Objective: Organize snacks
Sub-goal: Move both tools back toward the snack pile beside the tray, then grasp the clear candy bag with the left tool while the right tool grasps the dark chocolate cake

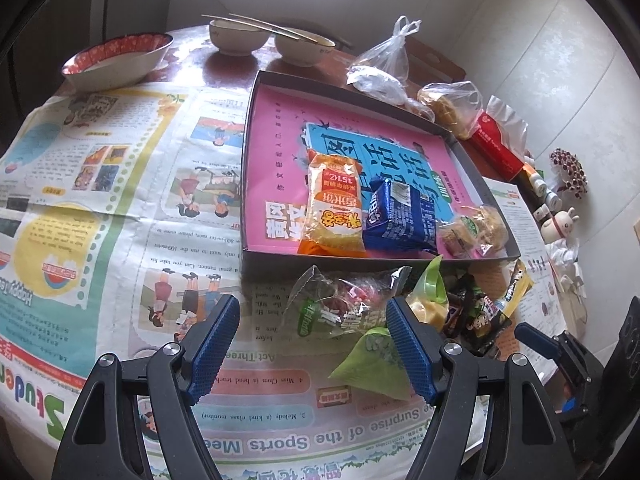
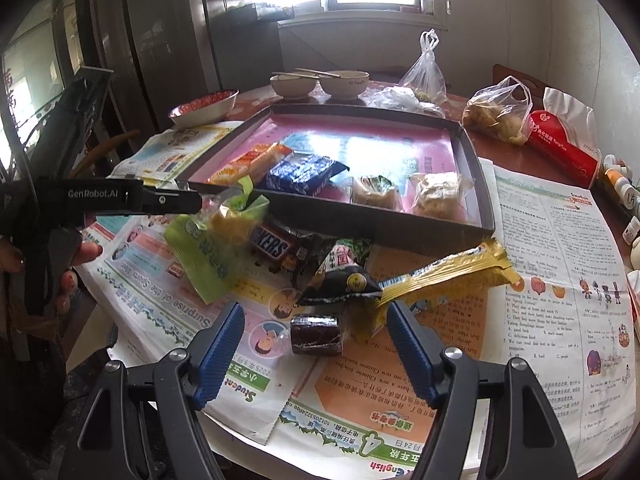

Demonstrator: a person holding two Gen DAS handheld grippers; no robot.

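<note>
Only the right wrist view showed the dark roll lying between the right gripper's spread jaws. The left gripper gaped before a clear packet beside the tray's near wall.

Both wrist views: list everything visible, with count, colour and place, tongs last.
Tray: 1, dark rim, pink liner, table centre.
Snacks in tray: 4; orange pack, blue pack, two clear-wrapped cakes.
Loose snacks before the tray: green pouch, Snickers bar, black packet, gold wrapper, dark roll, clear red-filled bag.
Bowls: 3; red-rimmed, two cream with chopsticks, far edge.
Plastic bags: 2, clear, behind tray.
Tissue pack: 1, red, right.
Newspaper: covers table.
Left tongs: open.
Right tongs: open, around roll.
</note>
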